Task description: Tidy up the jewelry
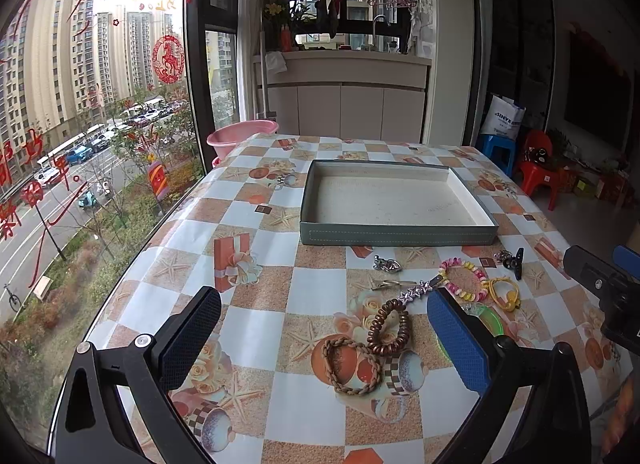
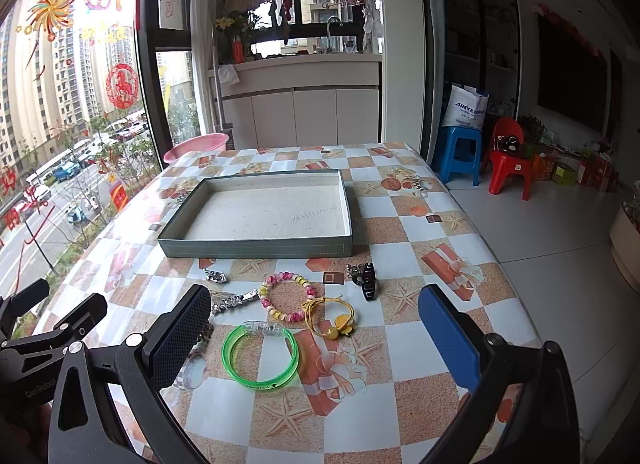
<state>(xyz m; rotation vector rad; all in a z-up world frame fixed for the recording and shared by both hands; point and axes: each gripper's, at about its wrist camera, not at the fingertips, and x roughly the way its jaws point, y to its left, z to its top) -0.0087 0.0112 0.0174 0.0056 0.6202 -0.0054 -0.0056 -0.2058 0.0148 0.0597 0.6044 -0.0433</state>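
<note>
An empty grey box lid (image 1: 396, 234) (image 2: 256, 250) lies on the table. Jewelry lies in front of it. In the left wrist view: a braided bracelet (image 1: 352, 364), a brown coil tie (image 1: 389, 326), a star clip (image 1: 412, 290), a silver charm (image 1: 387, 264), a pink bead bracelet (image 1: 464, 278), a yellow tie (image 1: 504, 294), a black claw clip (image 1: 514, 260). In the right wrist view: a green bangle (image 2: 260, 356), the bead bracelet (image 2: 286, 296), the yellow tie (image 2: 330, 316), the claw clip (image 2: 366, 280). My left gripper (image 1: 324, 340) and right gripper (image 2: 316, 340) are open and empty above them.
The table has a checkered cloth (image 1: 280, 191) and stands against a window on the left. A pink basin (image 1: 240, 135) sits beyond its far edge. A blue stool (image 2: 460, 155) and a red chair (image 2: 510, 167) stand on the floor at the right.
</note>
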